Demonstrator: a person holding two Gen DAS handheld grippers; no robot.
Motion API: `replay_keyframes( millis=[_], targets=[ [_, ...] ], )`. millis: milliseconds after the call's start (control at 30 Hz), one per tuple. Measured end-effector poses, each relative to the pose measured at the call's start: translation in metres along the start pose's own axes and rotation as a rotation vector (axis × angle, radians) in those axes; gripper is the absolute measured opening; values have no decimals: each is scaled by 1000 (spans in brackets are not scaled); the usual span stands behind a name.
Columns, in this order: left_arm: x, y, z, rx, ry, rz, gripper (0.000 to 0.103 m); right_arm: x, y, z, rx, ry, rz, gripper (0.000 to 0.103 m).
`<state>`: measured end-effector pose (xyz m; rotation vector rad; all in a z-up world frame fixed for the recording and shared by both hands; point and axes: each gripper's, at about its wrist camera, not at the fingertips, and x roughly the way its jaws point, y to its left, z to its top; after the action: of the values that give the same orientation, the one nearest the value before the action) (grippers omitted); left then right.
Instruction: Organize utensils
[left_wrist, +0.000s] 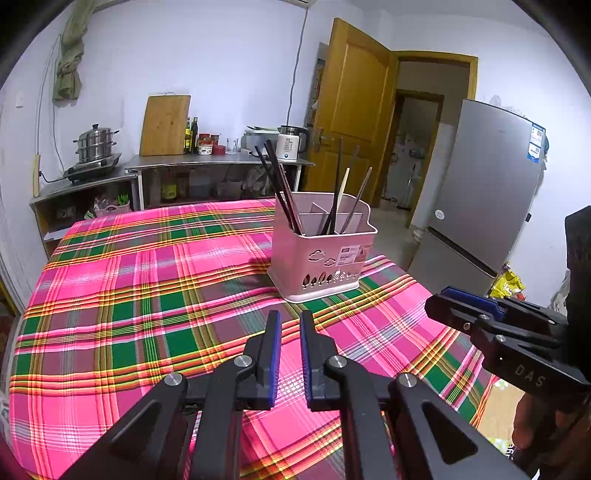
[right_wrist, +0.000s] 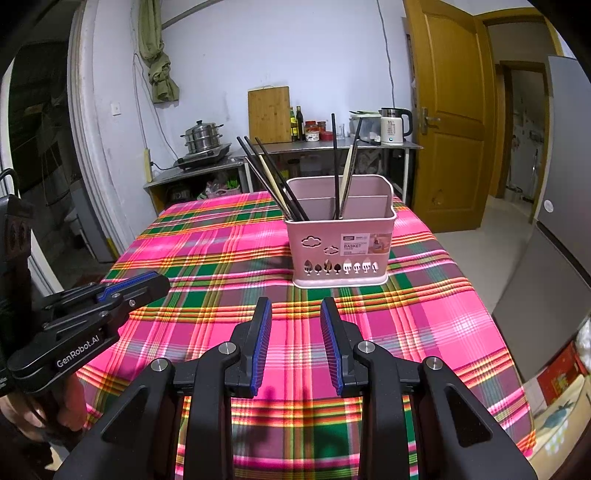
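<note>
A pink utensil basket (left_wrist: 319, 258) (right_wrist: 341, 247) with inner dividers stands on the plaid tablecloth (left_wrist: 147, 295) (right_wrist: 221, 258). Several chopsticks, dark and pale, stand in it in two groups: one leaning left (left_wrist: 280, 188) (right_wrist: 275, 181), one nearer the middle (left_wrist: 341, 195) (right_wrist: 341, 170). My left gripper (left_wrist: 290, 317) hovers low over the cloth in front of the basket, slightly open and empty. My right gripper (right_wrist: 295, 304) is open and empty, also short of the basket. Each gripper shows from the side in the other's view: the right one (left_wrist: 443, 299), the left one (right_wrist: 155, 280).
A steel counter (left_wrist: 218, 160) at the back wall holds a steamer pot (left_wrist: 96, 144), a cutting board (left_wrist: 164, 125), bottles and a kettle (left_wrist: 291, 142). A grey fridge (left_wrist: 484, 184) and an open wooden door (left_wrist: 351, 110) stand to the right. The table's right edge drops to the floor.
</note>
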<state>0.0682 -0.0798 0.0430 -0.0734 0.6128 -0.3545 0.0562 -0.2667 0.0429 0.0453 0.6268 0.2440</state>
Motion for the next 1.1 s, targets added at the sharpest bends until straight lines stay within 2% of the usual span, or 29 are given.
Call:
replay_keyframes(
  millis=[1100],
  targets=[
    [0,-3,0,6,3,-1,9,4,-2,-2,1,6,-1,28]
  ],
)
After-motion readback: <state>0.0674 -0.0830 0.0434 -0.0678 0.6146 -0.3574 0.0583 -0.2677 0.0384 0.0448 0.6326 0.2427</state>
